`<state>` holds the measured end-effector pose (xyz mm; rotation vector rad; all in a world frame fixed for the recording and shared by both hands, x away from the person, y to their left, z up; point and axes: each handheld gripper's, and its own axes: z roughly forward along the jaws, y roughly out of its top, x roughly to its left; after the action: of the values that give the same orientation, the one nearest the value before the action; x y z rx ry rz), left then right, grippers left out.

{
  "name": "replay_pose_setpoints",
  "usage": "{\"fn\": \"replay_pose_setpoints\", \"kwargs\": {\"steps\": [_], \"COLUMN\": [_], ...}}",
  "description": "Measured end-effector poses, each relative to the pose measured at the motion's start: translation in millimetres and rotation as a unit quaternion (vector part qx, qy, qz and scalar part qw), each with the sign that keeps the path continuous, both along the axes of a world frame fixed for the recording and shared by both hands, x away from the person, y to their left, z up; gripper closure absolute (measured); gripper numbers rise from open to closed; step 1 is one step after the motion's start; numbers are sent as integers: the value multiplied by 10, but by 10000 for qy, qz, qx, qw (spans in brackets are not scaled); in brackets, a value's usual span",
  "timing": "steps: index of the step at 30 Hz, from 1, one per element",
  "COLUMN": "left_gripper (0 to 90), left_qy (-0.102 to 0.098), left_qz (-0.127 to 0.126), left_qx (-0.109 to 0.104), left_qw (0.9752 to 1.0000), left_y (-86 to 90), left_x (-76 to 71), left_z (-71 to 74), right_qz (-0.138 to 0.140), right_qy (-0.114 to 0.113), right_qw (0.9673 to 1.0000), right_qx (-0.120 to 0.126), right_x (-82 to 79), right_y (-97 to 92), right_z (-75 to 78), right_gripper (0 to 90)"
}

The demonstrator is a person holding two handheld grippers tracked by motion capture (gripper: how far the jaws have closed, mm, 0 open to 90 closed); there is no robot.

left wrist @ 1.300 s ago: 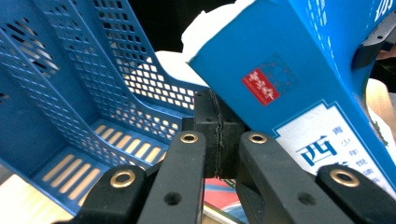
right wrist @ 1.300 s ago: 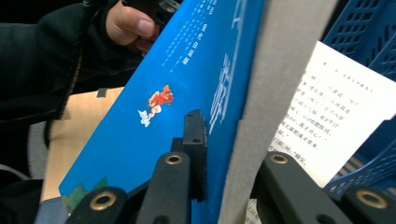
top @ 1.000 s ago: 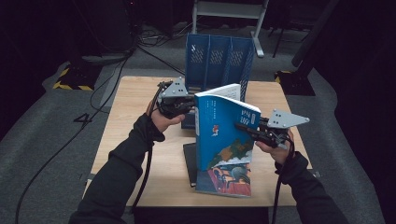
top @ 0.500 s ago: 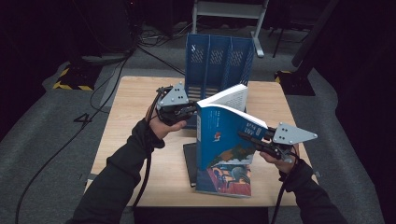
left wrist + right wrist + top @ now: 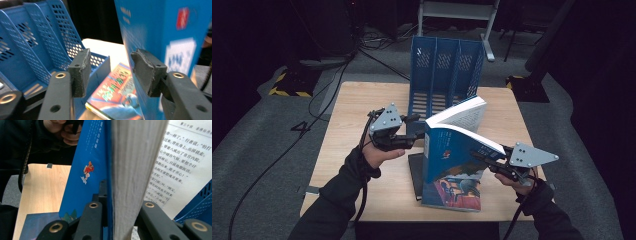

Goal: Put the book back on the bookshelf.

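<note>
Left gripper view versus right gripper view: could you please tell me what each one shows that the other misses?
Left gripper view: the left gripper, jaws just opening with nothing between them, and a second book lying flat. Right gripper view: the right gripper shut on the upright book at its pages, printed text, the person's left hand. Shared: the upright book and the blue file rack.

A bright blue book (image 5: pixel 451 150) with a red-and-white cover figure stands before a perforated blue file rack (image 5: pixel 444 65). The table (image 5: pixel 347 130) is pale wood-grain.
</note>
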<state>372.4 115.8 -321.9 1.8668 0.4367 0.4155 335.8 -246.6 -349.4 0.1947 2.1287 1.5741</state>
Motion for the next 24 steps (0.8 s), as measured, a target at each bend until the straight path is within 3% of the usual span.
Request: {"fn": "replay_pose_setpoints", "kwargs": {"steps": [4, 8, 11, 14, 17, 20, 24], "left_gripper": [403, 330, 308, 283, 289, 320, 351], "left_qy": [72, 193, 344, 426, 355, 338, 204], "left_qz": [38, -100, -283, -507, -620, -797, -761], "left_qx": [158, 342, 333, 300, 345, 177, 132], "left_qw": [9998, 9992, 9985, 9974, 9968, 9961, 9968], "left_y": [53, 73, 38, -96, -231, -397, -564], "left_x": [-102, -187, -237, -296, -310, -300, -276], "left_z": [-112, -221, -271, -313, -319, -305, -255], "right_qz": [28, 39, 41, 39, 44, 48, 44], "right_qy": [-20, -34, -36, -24, -34, -45, -33], "right_qw": [10000, 10000, 10000, 10000, 10000, 10000, 10000], "right_qx": [-27, -28, -32, -8, -31, -73, -70], "right_x": [-32, -58, -67, -75, -83, -94, -103], "right_y": [-4, -9, -9, -8, -11, -17, -27], "right_z": [-3, -9, -11, -15, -14, -12, -14], "right_gripper": [795, 794, 793, 792, 791, 786, 774]}}
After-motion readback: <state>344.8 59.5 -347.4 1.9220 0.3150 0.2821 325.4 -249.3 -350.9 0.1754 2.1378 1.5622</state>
